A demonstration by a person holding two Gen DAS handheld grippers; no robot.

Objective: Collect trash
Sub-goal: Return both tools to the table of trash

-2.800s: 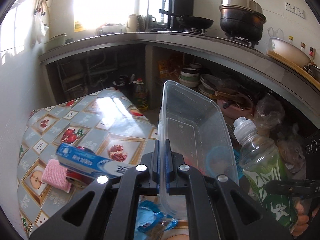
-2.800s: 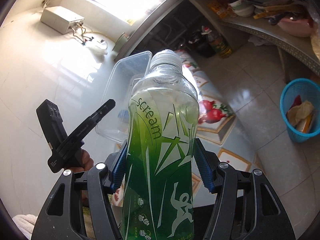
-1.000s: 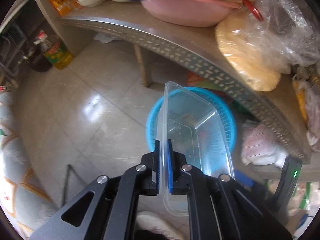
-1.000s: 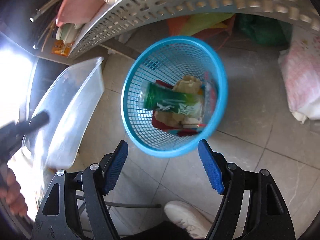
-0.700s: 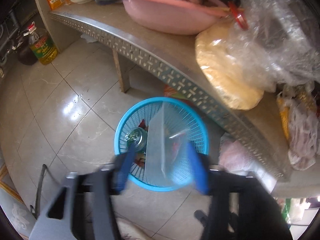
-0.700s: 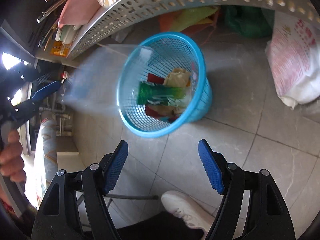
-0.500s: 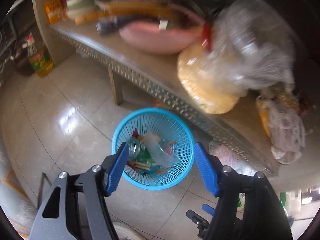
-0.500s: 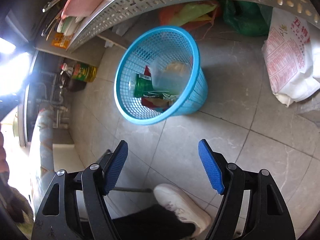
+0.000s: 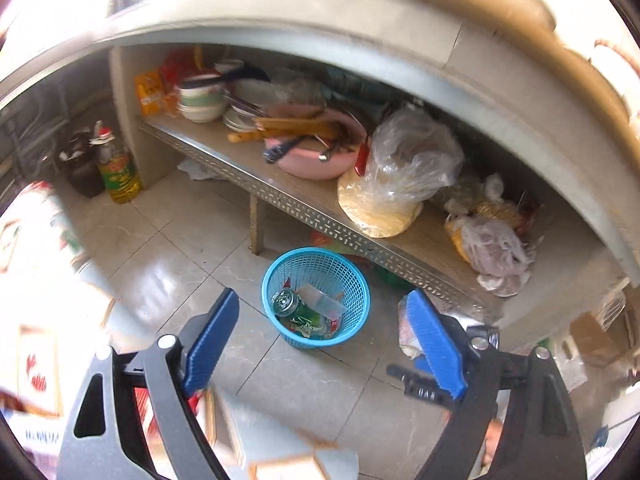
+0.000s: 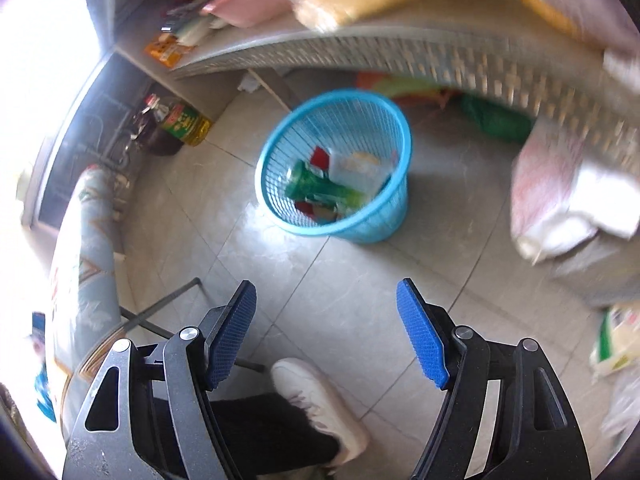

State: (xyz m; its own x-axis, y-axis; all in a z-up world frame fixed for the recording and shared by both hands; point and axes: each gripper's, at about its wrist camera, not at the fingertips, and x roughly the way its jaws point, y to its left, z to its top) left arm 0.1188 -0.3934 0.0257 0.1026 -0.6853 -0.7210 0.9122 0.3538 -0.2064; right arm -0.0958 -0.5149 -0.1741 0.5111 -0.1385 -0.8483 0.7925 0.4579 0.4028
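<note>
Trash sits in the blue basket (image 9: 316, 296) on the floor tiles: the green bottle (image 9: 298, 312) lies on its side, the clear plastic container (image 9: 322, 302) is tipped in beside it, and there are scraps of wrapper underneath. The right wrist view shows the same load, bottle (image 10: 320, 190) and container (image 10: 360, 170) both inside the rim. The basket stands just in front of the perforated metal shelf (image 9: 320, 216).

My left gripper (image 9: 320, 344) has nothing between its jaws, and they are opening. My right gripper (image 10: 326, 330) stands wide apart, also empty, well above the floor, with my white shoe (image 10: 316, 400) below it.

The drop looks done, I think. Next I should go for more trash on the patterned table (image 9: 280, 452): keep both claws spread, swing clear of the shelf edge, and don't clip the basket rim. The oil bottle (image 9: 118, 172) by the wall is not trash, so I leave it.
</note>
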